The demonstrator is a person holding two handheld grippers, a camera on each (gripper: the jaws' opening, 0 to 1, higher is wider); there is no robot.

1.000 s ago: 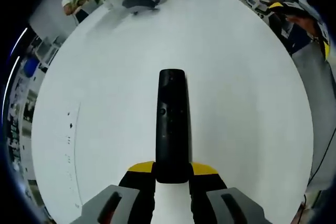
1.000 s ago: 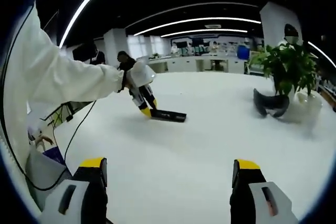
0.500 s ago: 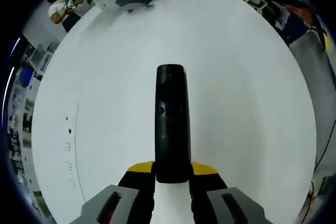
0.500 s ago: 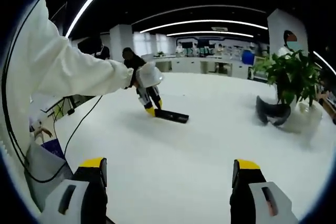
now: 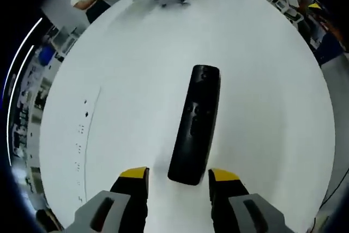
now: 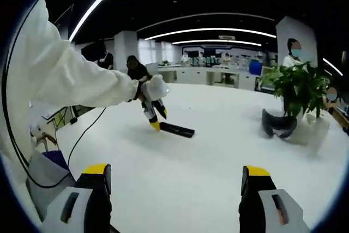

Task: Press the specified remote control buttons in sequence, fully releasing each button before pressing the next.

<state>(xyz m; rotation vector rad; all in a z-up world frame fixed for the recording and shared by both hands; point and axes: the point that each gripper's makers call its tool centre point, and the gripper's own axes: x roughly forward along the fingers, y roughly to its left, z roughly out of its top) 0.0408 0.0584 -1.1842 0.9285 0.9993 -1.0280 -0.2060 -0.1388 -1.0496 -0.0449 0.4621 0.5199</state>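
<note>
Black remote (image 5: 196, 124) lies mid-table, wide white margins around; left gripper (image 5: 179, 175) and right gripper (image 6: 174, 174) spread apart.

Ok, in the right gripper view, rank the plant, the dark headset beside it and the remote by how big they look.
1. Plant, largest.
2. Dark headset and remote look alike in size; their distances from the camera differ, so I won't rank them.

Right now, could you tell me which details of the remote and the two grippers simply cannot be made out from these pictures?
- Remote control, left gripper view: button labels too small and dark to read.
- Remote, right gripper view: seen edge-on and far off, so no buttons show.
- Left gripper, right gripper view: too small to tell whether a jaw touches the remote.
- Right gripper: bodies of its open jaws cut off by the bottom edge.
</note>
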